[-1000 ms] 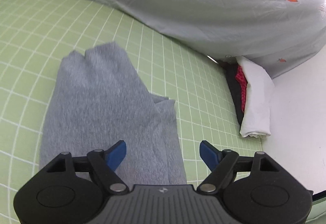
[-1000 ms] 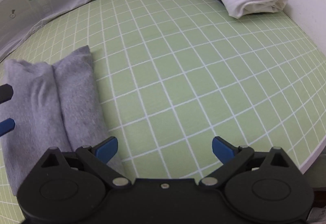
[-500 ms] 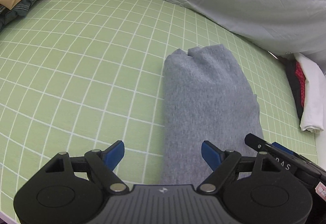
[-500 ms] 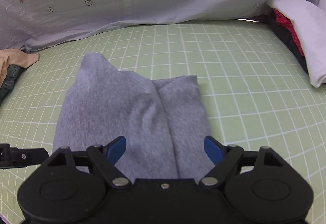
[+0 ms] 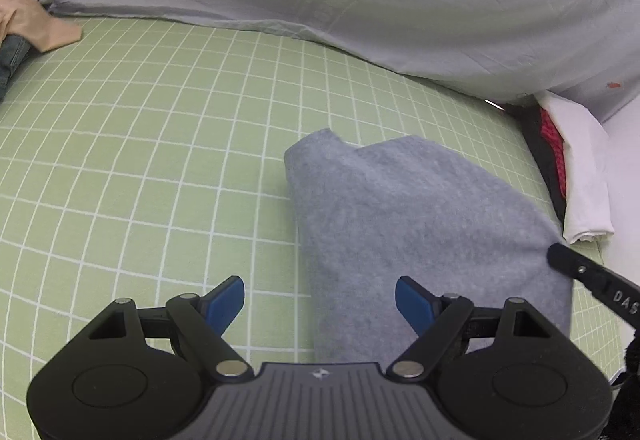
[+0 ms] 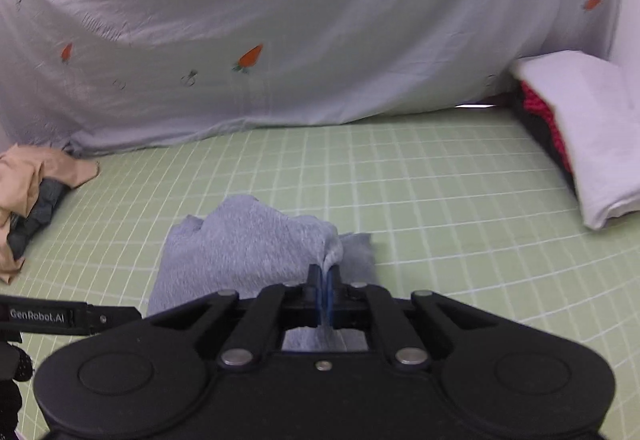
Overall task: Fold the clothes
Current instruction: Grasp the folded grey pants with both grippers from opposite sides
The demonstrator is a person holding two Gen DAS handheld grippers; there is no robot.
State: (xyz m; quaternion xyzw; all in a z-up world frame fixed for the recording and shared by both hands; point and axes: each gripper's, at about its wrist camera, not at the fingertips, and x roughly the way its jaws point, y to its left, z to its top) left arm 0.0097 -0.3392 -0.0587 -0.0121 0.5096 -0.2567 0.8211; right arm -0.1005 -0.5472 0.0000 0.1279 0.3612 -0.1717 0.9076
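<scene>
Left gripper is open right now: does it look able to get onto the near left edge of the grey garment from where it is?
Probably yes. The left gripper is open, and the grey garment has its left edge lying between its fingers, with only bare green mat beside it. The right gripper pinches the other side, clear of that edge.

The folded garment [image 6: 244, 252] lies on the near middle of the mat [image 6: 440, 224]; a clothes heap [image 6: 28, 195] sits far left, a folded stack [image 6: 580, 143] far right, the draped sheet [image 6: 304, 23] behind
</scene>
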